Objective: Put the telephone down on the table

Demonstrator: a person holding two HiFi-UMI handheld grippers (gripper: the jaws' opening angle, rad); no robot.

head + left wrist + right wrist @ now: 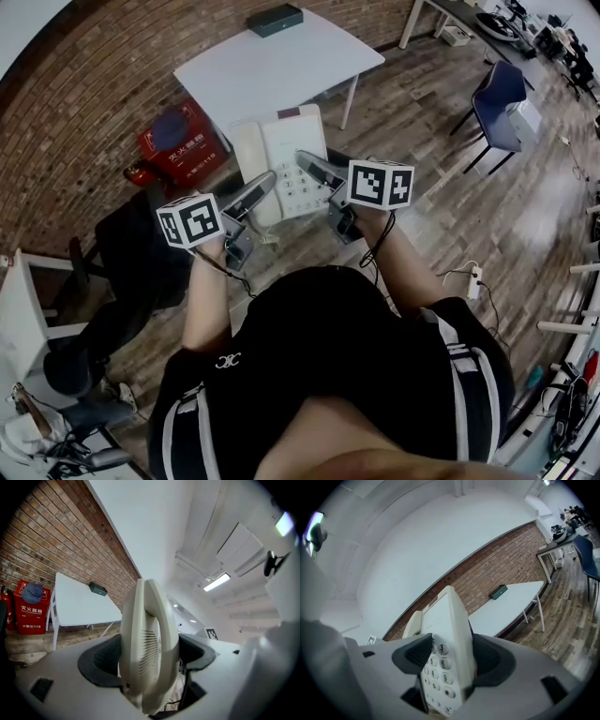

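Observation:
A cream-white desk telephone (281, 159) with handset and keypad is held in the air between both grippers, short of the white table (234, 70). My left gripper (251, 192) is shut on its handset side (147, 644). My right gripper (321, 173) is shut on the keypad side of the telephone (447, 658), with the number keys showing between the jaws. The table (79, 604) (506, 609) lies ahead and below the phone.
A dark green box (275, 19) lies at the table's far edge. A red fire-equipment box (183, 145) stands on the wooden floor by the brick wall. A blue chair (497, 103) stands to the right, a dark chair (141, 253) to the left.

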